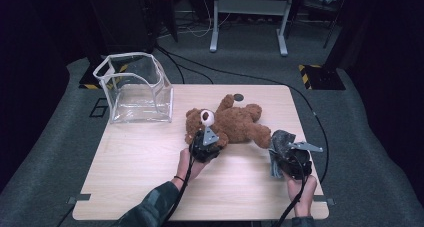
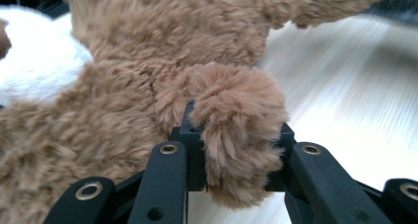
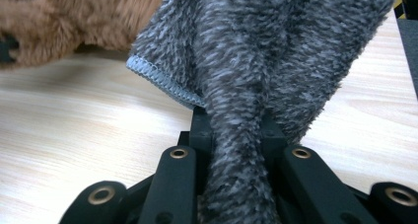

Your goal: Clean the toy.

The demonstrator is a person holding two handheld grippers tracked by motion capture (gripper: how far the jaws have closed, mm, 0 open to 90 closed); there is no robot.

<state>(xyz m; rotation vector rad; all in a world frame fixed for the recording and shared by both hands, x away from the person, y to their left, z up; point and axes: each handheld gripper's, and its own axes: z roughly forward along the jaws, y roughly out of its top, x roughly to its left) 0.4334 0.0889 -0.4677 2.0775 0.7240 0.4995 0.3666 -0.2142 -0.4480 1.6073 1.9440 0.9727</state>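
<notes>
Gripping stage: brown plush teddy bear (image 1: 227,123) at table centre, paw pinched by left gripper (image 2: 235,150).
Right gripper (image 3: 236,155) at near right, clamped on grey fuzzy cloth (image 3: 261,61); next, likely lifting toward clear plastic bin (image 1: 134,89), far left.

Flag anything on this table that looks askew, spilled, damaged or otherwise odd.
Nothing spilled or broken. The clear bag sags lopsidedly at the table's far left corner, its rim leaning. The teddy bear sprawls on its back, one paw pinched in the left gripper. The right gripper holds a bunched grey cloth.
</notes>
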